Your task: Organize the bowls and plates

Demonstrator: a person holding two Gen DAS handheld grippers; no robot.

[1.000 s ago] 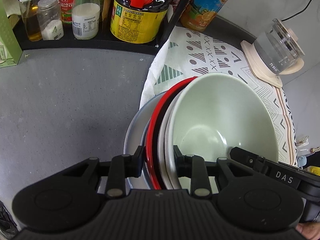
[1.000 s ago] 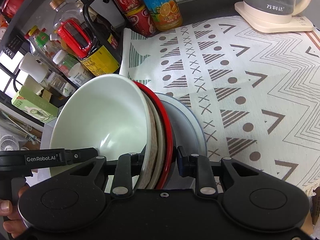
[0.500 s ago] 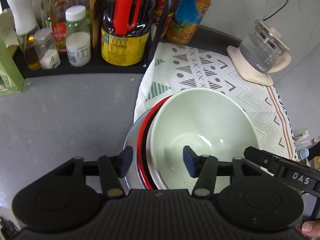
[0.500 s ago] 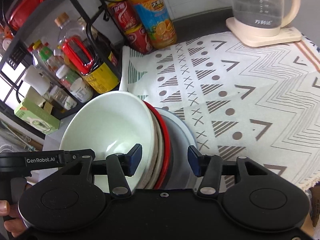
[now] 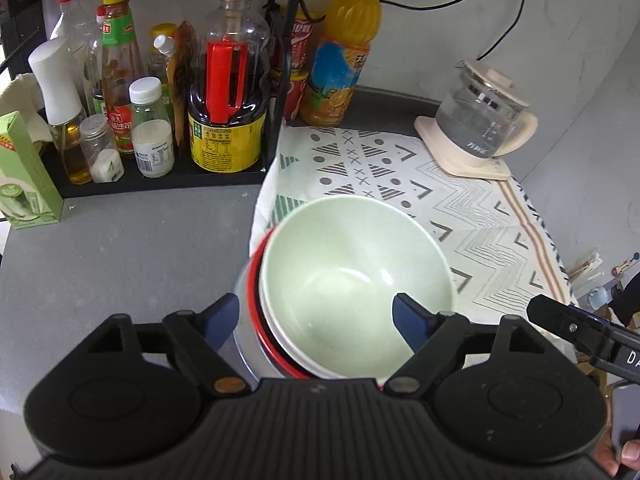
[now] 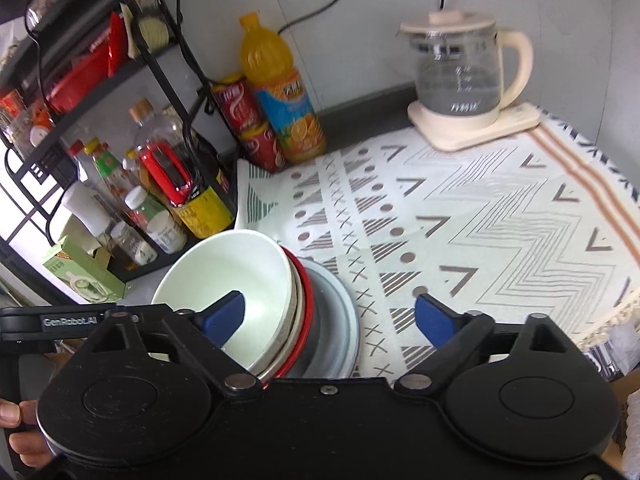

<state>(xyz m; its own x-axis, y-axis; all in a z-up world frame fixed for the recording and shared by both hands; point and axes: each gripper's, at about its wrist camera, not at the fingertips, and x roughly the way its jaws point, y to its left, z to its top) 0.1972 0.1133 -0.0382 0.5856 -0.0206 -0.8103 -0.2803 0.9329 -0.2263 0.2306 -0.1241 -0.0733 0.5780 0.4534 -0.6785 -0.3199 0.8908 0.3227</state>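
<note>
Left claw [image 5: 316,320] spread wide and opening further, blue pads either side of the stack's near rim, touching nothing. Right claw [image 6: 330,318] same story: wide, jaws opening, one pad over the bowl's hollow, the other out over the mat, nothing pinched.

Stack sits at the edge of the patterned mat [image 5: 460,208], partly over the grey counter [image 5: 120,248]: pale green bowl [image 5: 352,284] on top, nested in a white bowl [image 6: 292,300], then a red-rimmed dish [image 6: 306,320], grey plate [image 6: 336,320] as base. Widest piece at the bottom, deepest on top, so probably ordered for stability. Bowls look shifted off the plate's centre, toward the bottle rack [image 5: 160,178]; tolerable, not tidy.

Two claws on opposite sides of the stack suggests a shared carry, load too wide and heavy for one pinch. Both now off the rims reads as a set-down completed, stack resting on its own weight.

Kettle [image 6: 460,80] well apart at the mat's far corner, bottles near but not touching. No other loose plates or bowls in either view, so task likely near its end; cannot rule out more out of frame.
</note>
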